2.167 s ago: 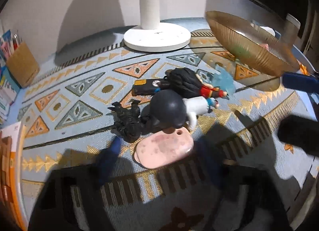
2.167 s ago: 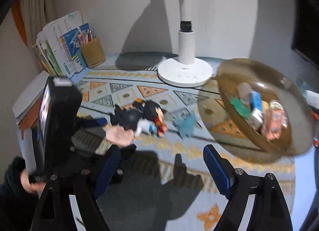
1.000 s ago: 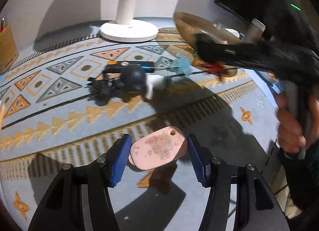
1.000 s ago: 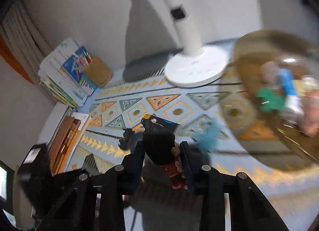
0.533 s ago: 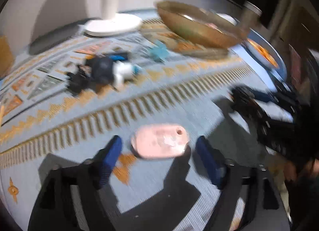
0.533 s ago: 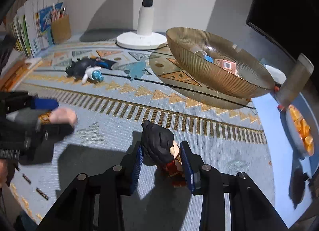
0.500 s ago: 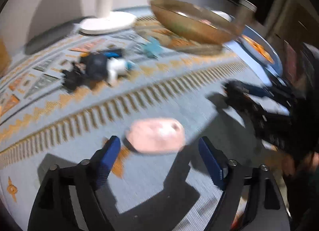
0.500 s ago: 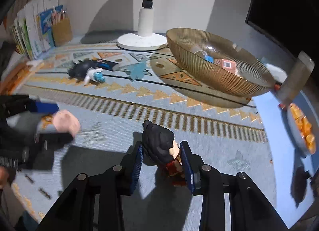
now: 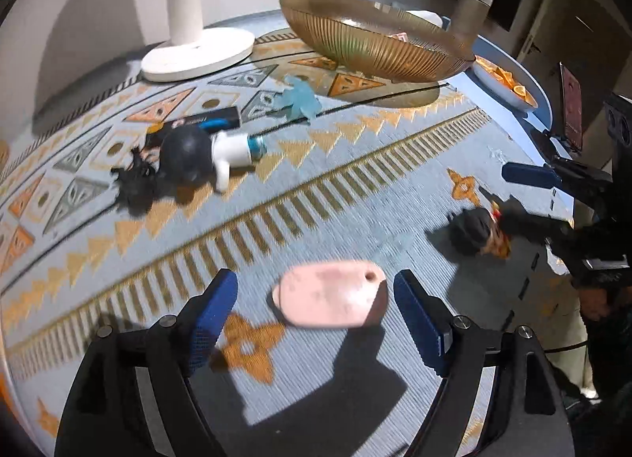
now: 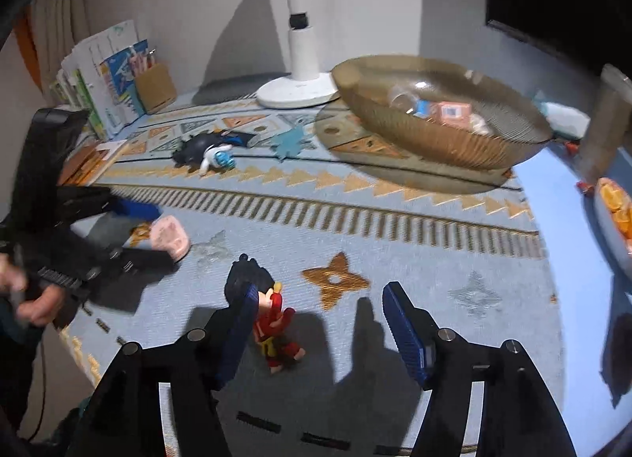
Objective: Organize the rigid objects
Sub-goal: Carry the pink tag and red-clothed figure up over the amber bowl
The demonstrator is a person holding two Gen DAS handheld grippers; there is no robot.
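Note:
A pink oval piece [image 9: 328,299] with a small hole lies flat on the patterned mat [image 9: 355,188]. My left gripper [image 9: 316,315] is open, one blue pad on each side of the piece, neither touching it. A black-haired figure in red [image 10: 272,322] lies on the mat beside the left finger [image 10: 241,318] of my right gripper [image 10: 322,324]. Those jaws are opening, and the far pad stands well clear of the figure. The left wrist view shows this figure [image 9: 478,236] at the right edge, under the right gripper [image 9: 509,200].
A ribbed amber bowl [image 9: 375,50] holding several small items stands at the back, next to a white stand base [image 9: 197,54]. A dark-headed white figure [image 9: 197,160], a black spiky toy [image 9: 134,184], a black box [image 9: 205,121] and a pale blue piece [image 9: 300,99] lie mid-mat. A dish of orange slices [image 9: 509,85] sits far right.
The right gripper carried the black-haired figure from the pile to the near mat and its jaws have spread off it. The left jaws widened around the pink piece, which stays down.

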